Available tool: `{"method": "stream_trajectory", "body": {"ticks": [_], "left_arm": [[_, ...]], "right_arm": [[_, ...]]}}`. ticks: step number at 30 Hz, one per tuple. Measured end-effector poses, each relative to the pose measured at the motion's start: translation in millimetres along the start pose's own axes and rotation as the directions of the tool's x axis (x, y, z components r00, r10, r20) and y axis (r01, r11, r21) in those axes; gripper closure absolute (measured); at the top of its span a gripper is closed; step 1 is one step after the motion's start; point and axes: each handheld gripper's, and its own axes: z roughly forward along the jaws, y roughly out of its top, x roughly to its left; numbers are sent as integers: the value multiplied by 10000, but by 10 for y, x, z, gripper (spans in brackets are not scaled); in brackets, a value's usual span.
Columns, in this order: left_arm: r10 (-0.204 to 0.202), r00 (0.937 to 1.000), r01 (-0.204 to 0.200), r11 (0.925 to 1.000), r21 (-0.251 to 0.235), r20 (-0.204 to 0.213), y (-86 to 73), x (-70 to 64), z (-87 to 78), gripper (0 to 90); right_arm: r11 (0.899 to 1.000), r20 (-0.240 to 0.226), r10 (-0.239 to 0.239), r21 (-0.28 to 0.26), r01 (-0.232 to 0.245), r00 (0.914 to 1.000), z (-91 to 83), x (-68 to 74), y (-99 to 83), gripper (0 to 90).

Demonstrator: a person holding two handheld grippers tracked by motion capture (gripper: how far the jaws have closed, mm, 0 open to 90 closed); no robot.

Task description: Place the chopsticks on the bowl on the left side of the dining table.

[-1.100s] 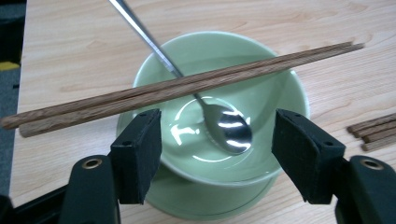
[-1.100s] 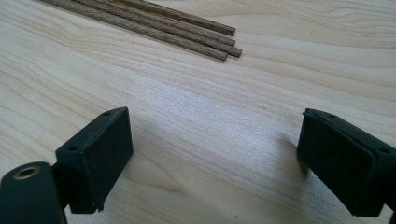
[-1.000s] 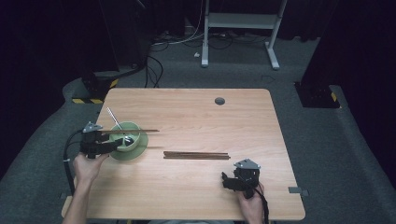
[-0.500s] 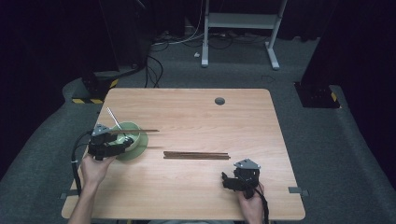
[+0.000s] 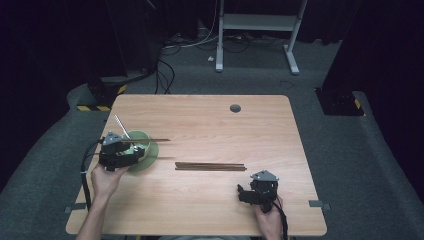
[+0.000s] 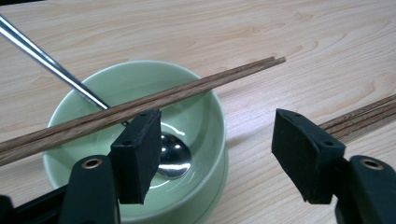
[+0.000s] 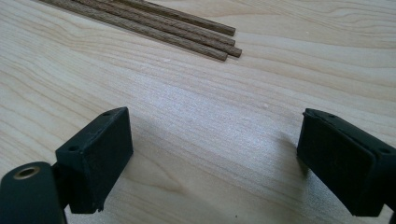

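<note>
A pale green bowl (image 5: 146, 148) stands on the left of the wooden table (image 5: 210, 120). In it lies a metal spoon (image 6: 173, 157), its handle (image 5: 121, 125) leaning out to the far left. A pair of brown chopsticks (image 6: 154, 100) rests across the bowl's rim (image 5: 150, 140). My left gripper (image 5: 131, 155) is open at the bowl's near side, its jaws level with the rim (image 6: 219, 140). A bundle of loose chopsticks (image 5: 210, 166) lies mid-table. My right gripper (image 5: 249, 193) is open low over bare wood (image 7: 215, 154), just short of that bundle's ends (image 7: 205, 42).
A dark round grommet (image 5: 235, 108) sits near the table's far edge. Beyond the table are cables, a white desk frame (image 5: 257, 30) and dark equipment on grey carpet. Bare wood stretches along the table's right side and front.
My left gripper has moved right, up against the green bowl. The right gripper, the bowl and both sets of chopsticks have stayed put.
</note>
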Motion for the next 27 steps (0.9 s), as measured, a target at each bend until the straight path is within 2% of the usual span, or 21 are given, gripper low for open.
{"method": "stream_trajectory", "body": {"ticks": [17, 27], "left_arm": [[57, 9994, -51, 9998, -173, 345, 51, -117, 72, 336], [257, 9987, -245, 9994, -259, 443, 82, -213, 81, 335]], "right_arm": [[10000, -7, -3, 8, 3, 10000, -1, 0, 0, 100], [10000, -3, -4, 10, 4, 10000, -1, 0, 0, 100]]}}
